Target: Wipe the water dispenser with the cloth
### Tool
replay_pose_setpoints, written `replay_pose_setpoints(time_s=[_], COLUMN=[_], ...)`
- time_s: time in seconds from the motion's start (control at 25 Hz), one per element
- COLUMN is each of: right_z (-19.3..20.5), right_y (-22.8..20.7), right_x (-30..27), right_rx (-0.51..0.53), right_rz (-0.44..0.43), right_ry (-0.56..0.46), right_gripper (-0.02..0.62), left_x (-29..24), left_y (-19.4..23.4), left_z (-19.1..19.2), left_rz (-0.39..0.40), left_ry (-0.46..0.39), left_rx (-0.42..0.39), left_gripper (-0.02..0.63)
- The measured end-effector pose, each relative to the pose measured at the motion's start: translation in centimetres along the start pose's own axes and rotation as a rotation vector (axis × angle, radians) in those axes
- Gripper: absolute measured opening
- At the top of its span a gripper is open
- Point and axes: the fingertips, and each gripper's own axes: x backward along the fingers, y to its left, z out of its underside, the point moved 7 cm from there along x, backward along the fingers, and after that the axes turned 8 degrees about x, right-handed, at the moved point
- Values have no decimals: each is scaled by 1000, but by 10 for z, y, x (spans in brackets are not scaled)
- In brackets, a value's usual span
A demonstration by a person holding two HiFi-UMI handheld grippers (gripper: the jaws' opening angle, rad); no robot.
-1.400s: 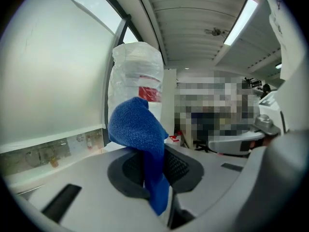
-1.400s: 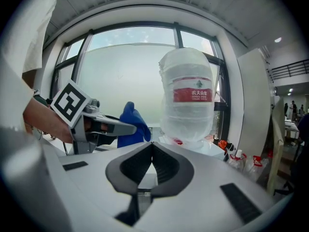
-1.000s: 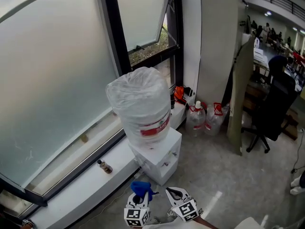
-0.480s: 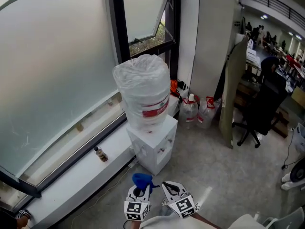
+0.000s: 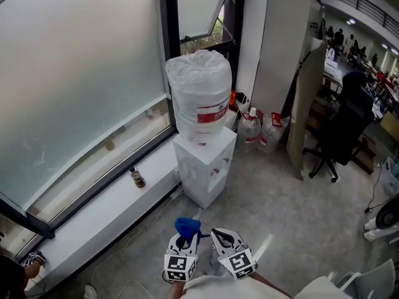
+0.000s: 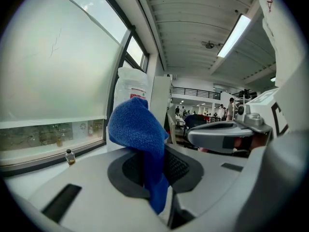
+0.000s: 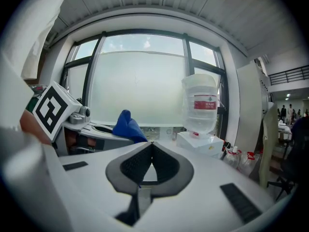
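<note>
Left gripper clamped on blue cloth, right gripper at its three o'clock, jaws pressed together, water dispenser at twelve o'clock, well apart.

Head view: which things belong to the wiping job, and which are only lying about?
For the job:
- blue cloth, shut in the left gripper
- water dispenser with its big water bottle

Lying about:
- small brown bottle
- plastic jugs
- office chair
</note>
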Motion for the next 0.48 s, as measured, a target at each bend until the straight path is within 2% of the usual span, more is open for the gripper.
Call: replay_pose_setpoints(time_s=[0.48], right_z=[5], right_y=[21], right_x=[42], right_rx=[-1], right_rz=[49], right_ry=[-5], right_gripper=[14], left_x=[38], left_y=[-27], left_z=[17], left_rz=[10], left_ry=[-3], left_rx=[-2], left_gripper=[63])
